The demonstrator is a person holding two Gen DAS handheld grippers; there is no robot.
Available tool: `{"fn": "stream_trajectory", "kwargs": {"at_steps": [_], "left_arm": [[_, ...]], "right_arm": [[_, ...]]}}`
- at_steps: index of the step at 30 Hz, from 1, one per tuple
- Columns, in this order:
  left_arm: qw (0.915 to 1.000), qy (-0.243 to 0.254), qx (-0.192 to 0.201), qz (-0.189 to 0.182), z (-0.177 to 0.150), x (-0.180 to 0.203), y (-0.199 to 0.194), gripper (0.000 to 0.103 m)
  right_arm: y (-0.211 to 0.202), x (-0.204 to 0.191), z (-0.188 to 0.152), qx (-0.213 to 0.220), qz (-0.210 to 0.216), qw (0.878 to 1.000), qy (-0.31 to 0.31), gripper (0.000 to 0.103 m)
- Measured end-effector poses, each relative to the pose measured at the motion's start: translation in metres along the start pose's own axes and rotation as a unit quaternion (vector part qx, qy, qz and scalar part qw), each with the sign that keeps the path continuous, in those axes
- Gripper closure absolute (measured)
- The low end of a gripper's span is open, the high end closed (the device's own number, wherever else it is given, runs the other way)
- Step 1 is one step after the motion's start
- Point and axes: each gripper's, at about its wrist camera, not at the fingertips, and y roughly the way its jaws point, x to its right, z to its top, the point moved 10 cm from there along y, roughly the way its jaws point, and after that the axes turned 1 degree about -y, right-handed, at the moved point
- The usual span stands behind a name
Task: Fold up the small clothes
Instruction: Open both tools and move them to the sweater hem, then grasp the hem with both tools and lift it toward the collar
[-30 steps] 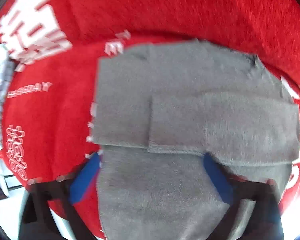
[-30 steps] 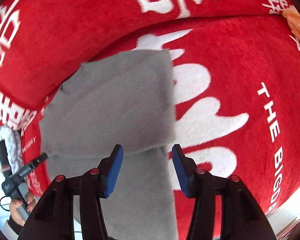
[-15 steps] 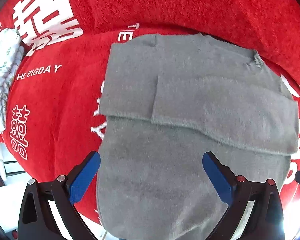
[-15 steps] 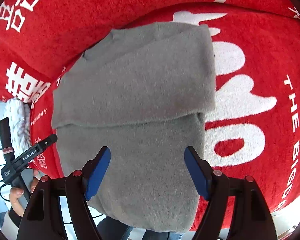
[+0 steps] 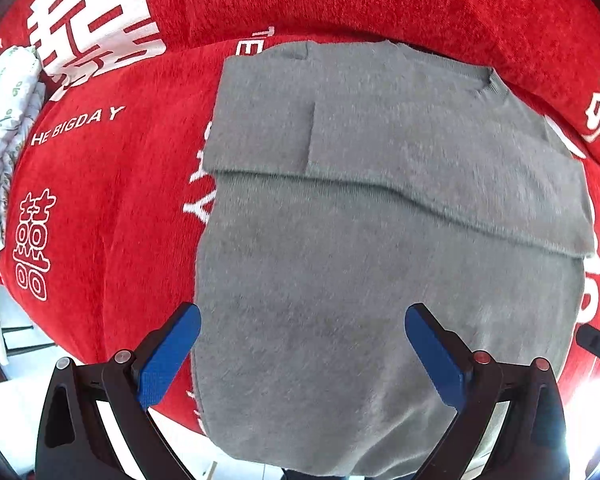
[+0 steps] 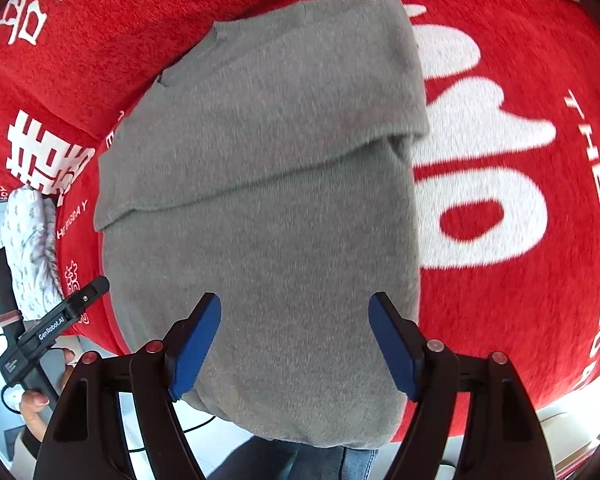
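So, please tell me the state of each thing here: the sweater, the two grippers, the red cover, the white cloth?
grey sweater: sleeves folded across the chest, hem hanging over the near edge
left gripper: open, holding nothing
right gripper: open, holding nothing
red cover: spread flat under the sweater
white patterned cloth: bunched at the side

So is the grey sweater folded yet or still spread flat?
Partly folded. The grey sweater has its sleeves laid across the chest, their edges forming a step, while the lower body still lies spread on the red blanket.
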Motion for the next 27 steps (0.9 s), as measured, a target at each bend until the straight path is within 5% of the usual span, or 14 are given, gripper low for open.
{"fn": "stream_trajectory", "kwargs": {"at_steps": [15, 27], "left_arm": [[0.9990, 0.035, -0.026, -0.013, -0.083, -0.034, 0.011, 0.001], [0.9941, 0.043, -0.091, -0.040, -0.153, -0.067, 0.043, 0.001]], "right_arm": [[0.011, -0.001, -0.079, -0.007, 0.001, 1.000, 0.008, 0.024], [0.031, 0.021, -0.147, -0.058, 0.011, 0.998, 0.006, 0.024]]}}
